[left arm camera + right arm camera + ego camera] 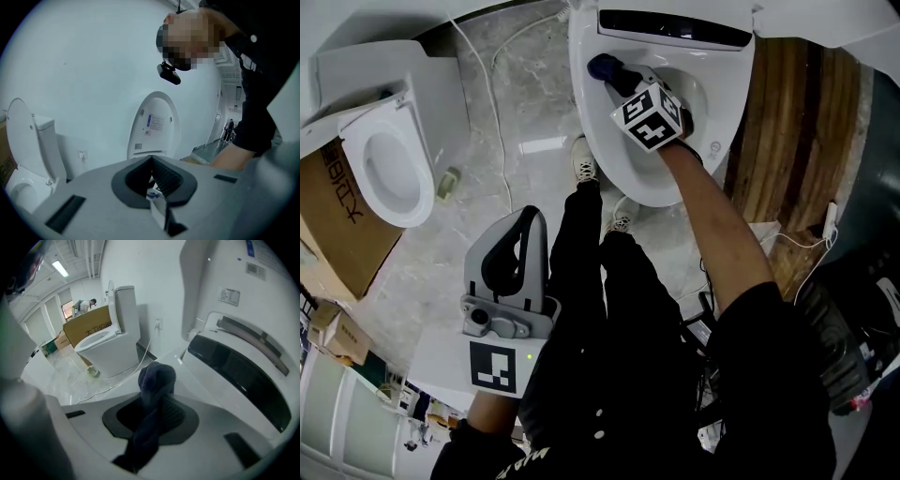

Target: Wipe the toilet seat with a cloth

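A white toilet stands at the top of the head view, and its seat (pixel 605 155) curves round the bowl. My right gripper (pixel 619 80) reaches over the seat's rear left part, shut on a dark blue cloth (pixel 604 67) that rests against the seat. In the right gripper view the cloth (pixel 157 377) bunches out beyond the jaws of the right gripper (pixel 157 401), just above the white seat (pixel 185 364), with the raised lid (pixel 225 282) behind. My left gripper (pixel 525 225) hangs low by the person's legs, shut and holding nothing. In its own view the left gripper (pixel 152 171) points at the raised lid (pixel 154 124).
A second toilet (pixel 389 169) and a cardboard box (pixel 328 220) stand at the left. A white cable (pixel 494 112) and a small object (pixel 448 181) lie on the marble floor. The person's shoes (pixel 584 159) stand at the toilet's front. A wooden panel (pixel 787 122) is at the right.
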`<state>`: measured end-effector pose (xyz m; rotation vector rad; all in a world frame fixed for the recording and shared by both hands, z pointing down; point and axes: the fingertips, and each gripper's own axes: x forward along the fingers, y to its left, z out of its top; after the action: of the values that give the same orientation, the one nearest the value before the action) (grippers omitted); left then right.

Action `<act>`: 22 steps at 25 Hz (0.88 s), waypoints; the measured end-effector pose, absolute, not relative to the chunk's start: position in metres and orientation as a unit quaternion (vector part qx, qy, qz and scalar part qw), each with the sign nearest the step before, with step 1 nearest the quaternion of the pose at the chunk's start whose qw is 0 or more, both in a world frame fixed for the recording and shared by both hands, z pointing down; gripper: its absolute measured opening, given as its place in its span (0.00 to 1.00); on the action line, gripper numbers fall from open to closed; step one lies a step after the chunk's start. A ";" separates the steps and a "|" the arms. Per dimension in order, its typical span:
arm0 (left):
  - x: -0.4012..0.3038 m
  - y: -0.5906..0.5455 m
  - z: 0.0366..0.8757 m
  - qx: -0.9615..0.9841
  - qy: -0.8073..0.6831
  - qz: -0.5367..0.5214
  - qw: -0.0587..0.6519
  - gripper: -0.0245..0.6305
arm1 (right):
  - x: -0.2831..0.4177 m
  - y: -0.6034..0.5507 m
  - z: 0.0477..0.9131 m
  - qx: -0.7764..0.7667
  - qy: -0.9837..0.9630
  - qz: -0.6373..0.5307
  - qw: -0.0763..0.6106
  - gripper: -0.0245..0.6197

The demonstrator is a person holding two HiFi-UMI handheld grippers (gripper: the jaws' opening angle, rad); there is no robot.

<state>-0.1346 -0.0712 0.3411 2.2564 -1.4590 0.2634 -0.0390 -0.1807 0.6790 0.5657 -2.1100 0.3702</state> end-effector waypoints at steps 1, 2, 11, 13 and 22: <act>-0.135 -0.071 0.341 0.815 -0.528 0.096 0.219 0.05 | -0.039 -0.184 0.679 0.240 -0.850 0.157 0.441 0.17; -0.136 -0.071 0.341 0.814 -0.529 0.096 0.219 0.05 | -0.038 -0.186 0.678 0.252 -0.848 0.165 0.436 0.17; -0.129 -0.071 0.339 0.814 -0.530 0.103 0.213 0.05 | -0.013 -0.213 0.675 0.364 -0.817 0.231 0.383 0.17; -0.130 -0.073 0.339 0.814 -0.530 0.103 0.213 0.05 | -0.005 -0.218 0.675 0.383 -0.808 0.241 0.377 0.17; -0.125 -0.079 0.337 0.818 -0.524 0.102 0.214 0.05 | 0.029 -0.228 0.675 0.429 -0.785 0.258 0.364 0.17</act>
<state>-0.1246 -0.0794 0.3372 2.2691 -1.4541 0.2842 0.0293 -0.2280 0.6751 1.1041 -2.0202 0.6637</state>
